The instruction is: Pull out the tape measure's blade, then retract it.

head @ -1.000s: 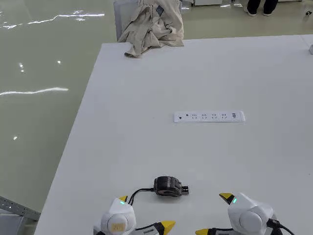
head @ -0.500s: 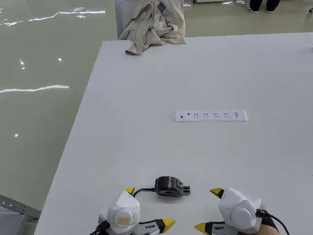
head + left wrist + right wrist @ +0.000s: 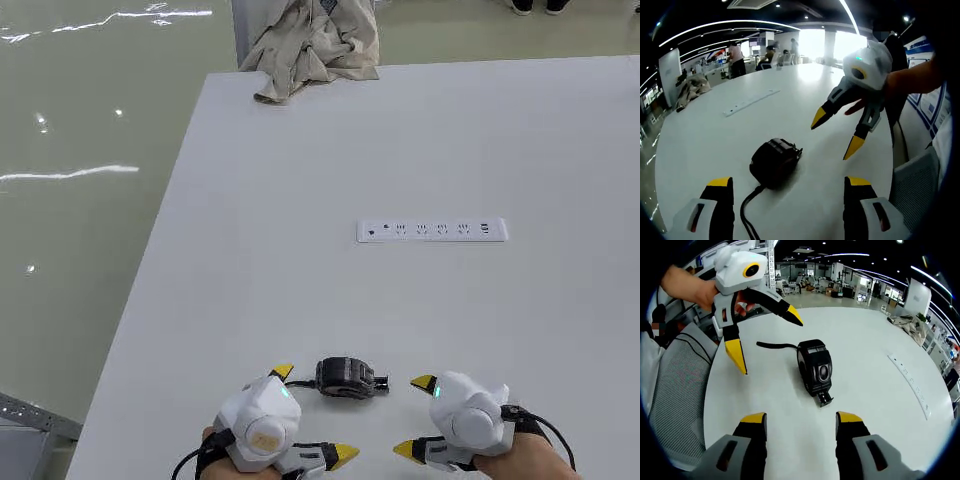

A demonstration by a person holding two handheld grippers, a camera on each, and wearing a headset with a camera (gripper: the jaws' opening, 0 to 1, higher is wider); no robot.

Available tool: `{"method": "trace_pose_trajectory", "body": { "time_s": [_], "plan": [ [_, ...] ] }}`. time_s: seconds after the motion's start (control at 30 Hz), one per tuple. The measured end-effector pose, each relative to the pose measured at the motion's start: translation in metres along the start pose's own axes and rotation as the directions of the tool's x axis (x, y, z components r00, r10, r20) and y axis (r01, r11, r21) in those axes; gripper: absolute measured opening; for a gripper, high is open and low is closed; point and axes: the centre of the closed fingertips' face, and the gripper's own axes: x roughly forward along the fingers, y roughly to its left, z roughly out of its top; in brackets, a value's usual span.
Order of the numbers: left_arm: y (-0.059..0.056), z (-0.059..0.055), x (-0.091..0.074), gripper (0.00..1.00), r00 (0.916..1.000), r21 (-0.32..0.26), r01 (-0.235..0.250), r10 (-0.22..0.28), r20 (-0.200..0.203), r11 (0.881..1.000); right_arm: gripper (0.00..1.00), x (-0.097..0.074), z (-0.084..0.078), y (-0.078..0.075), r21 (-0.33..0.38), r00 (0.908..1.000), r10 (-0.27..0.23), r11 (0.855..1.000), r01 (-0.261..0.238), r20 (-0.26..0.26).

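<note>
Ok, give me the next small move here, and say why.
Probably ease the left gripper forward and close it on the tape measure by its case. It lies untouched on the table between both open grippers, strap toward the left one, blade hook toward the right gripper, so the case needs steadying before any pull.

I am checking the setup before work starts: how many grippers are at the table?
2. The left gripper sits left of the tape measure, the right gripper right of it, both with fingers open. None seems hidden.
</note>
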Motion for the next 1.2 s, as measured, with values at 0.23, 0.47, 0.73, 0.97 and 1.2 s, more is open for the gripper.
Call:
{"method": "trace_pose_trajectory", "body": {
  "time_s": [0.23, 0.47, 0.73, 0.97, 1.2],
  "plan": [
    [0.003, 0.005, 0.007, 0.86, 0.9996, 0.097, 0.024, -0.022, -0.017, 0.995, 0.52, 0.008, -0.004, -0.01, -0.038, 0.9996, 0.011, 0.999, -0.012, -0.026],
    [0.014, 0.01, 0.012, 0.82, 0.9987, 0.128, 0.047, -0.044, -0.025, 0.991, 0.5, 0.017, -0.004, -0.016, -0.073, 0.9982, 0.04, 0.996, -0.043, -0.044],
    [0.021, 0.01, 0.017, 0.71, 0.9961, 0.185, 0.083, -0.076, -0.045, 0.979, 0.45, 0.027, -0.002, -0.02, -0.104, 0.9951, 0.088, 0.99, -0.092, -0.045],
    [0.021, 0.011, 0.023, 0.62, 0.9891, 0.22, 0.143, -0.131, -0.068, 0.965, 0.41, 0.032, -0.005, -0.029, -0.115, 0.993, 0.101, 0.988, -0.107, -0.062],
    [0.019, 0.011, 0.031, 0.62, 0.9798, 0.247, 0.192, -0.171, -0.103, 0.95, 0.4, 0.039, -0.008, -0.035, -0.128, 0.9902, 0.116, 0.984, -0.126, -0.077]
  ]
}}
